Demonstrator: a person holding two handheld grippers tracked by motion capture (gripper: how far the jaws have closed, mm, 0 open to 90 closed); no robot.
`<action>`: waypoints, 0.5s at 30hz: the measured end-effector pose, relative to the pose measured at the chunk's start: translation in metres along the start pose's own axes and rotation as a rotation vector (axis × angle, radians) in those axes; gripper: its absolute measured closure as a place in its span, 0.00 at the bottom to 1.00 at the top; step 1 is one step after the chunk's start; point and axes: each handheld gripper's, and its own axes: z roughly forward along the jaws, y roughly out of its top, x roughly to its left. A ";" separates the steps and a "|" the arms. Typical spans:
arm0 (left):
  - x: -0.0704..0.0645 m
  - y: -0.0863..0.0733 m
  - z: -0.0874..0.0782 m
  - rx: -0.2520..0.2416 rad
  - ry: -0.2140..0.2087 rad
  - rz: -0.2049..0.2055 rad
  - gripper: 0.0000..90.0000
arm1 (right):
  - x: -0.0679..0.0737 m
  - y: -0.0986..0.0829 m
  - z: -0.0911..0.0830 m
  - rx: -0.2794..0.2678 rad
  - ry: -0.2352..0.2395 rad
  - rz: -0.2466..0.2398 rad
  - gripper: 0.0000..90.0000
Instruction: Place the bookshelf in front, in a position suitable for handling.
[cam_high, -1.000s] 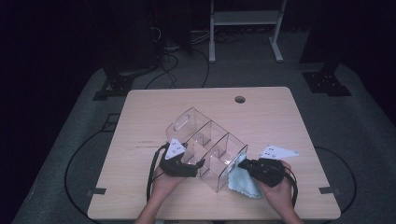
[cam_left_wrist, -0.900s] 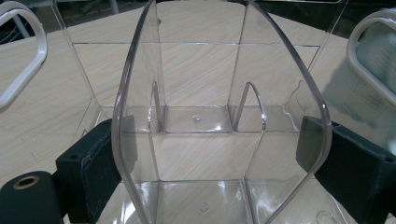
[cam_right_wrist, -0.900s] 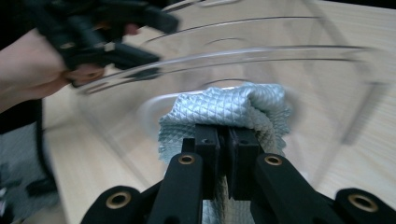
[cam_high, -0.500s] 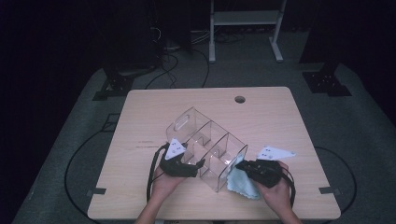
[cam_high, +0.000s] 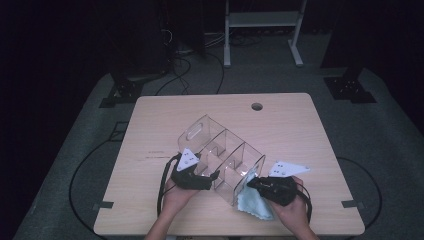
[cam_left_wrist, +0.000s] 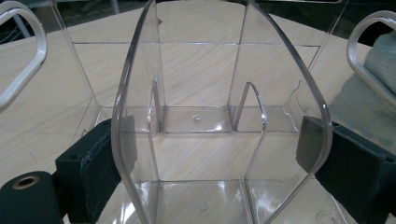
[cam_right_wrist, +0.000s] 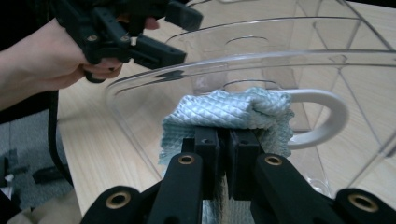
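Note:
A clear acrylic organizer (cam_high: 220, 152) with several compartments lies at an angle on the wooden table (cam_high: 280, 125). My left gripper (cam_high: 212, 176) is at its near-left side; in the left gripper view the jaws (cam_left_wrist: 215, 144) press on both edges of the organizer's curved wall (cam_left_wrist: 219, 116), shut on it. My right gripper (cam_high: 252, 184) is shut on a light blue cloth (cam_high: 252, 202). In the right gripper view the cloth (cam_right_wrist: 233, 109) bunches over the closed jaws (cam_right_wrist: 229, 140), against the organizer's end wall (cam_right_wrist: 261, 60) by its white handle (cam_right_wrist: 322, 116).
A cable hole (cam_high: 257, 106) is near the table's far edge. Beyond the table are a white stand (cam_high: 260, 30), floor cables and dark equipment bases. In the right gripper view the other hand (cam_right_wrist: 42, 56) holds the left gripper (cam_right_wrist: 154, 32) at the upper left.
My right gripper has shifted a little left with the cloth, closer to the organizer's end wall. The left gripper and the organizer have stayed put.

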 end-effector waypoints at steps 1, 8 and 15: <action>0.000 0.000 0.000 0.000 0.000 0.000 0.10 | 0.000 0.000 0.000 0.000 0.000 0.000 0.94; -0.001 0.000 0.000 -0.001 0.006 0.000 0.10 | -0.018 -0.003 -0.005 -0.021 -0.035 0.065 0.94; -0.001 0.000 0.001 -0.002 0.003 -0.001 0.10 | -0.002 0.000 -0.002 0.005 0.000 0.006 0.94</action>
